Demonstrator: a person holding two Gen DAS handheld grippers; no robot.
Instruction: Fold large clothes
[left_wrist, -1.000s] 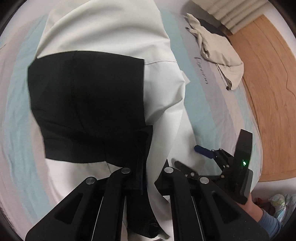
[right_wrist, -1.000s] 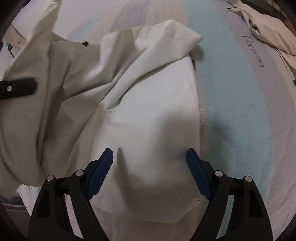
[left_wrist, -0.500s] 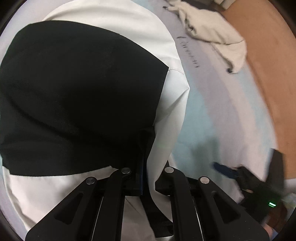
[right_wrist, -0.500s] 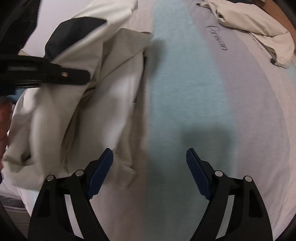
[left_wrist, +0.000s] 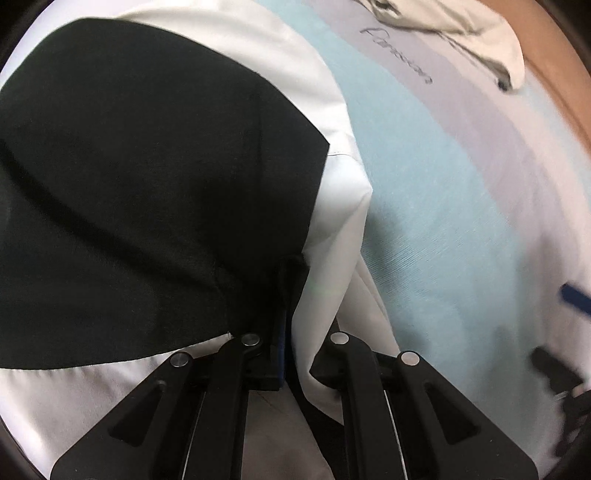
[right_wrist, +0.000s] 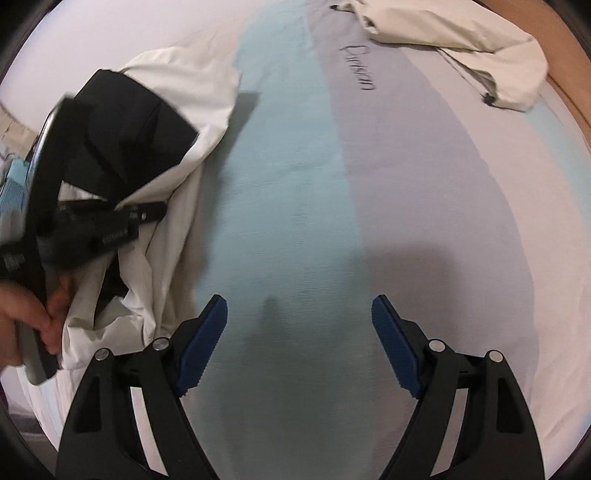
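Observation:
A large white garment with a big black panel (left_wrist: 155, 177) lies bunched on the bed. My left gripper (left_wrist: 291, 332) is shut on a fold of it where the black and white cloth meet, and the cloth drapes over the right finger. In the right wrist view the same garment (right_wrist: 173, 110) sits at the left, with my left gripper (right_wrist: 147, 212) and a person's hand (right_wrist: 22, 314) on it. My right gripper (right_wrist: 299, 314) stands open over the bare sheet to the right of the garment, with nothing between its blue pads (right_wrist: 395, 347). One blurred blue fingertip (left_wrist: 574, 297) shows at the right edge of the left wrist view.
The bed sheet (right_wrist: 295, 166) has pale blue, grey and white stripes with dark script lettering (right_wrist: 360, 66). A second, cream garment (right_wrist: 461, 37) lies crumpled at the far right of the bed, beside a wooden floor (left_wrist: 554, 55).
My left gripper dropped closer to the garment, still pinching it, so the black panel fills more of its view. My right gripper slid right, off the white cloth onto bare sheet.

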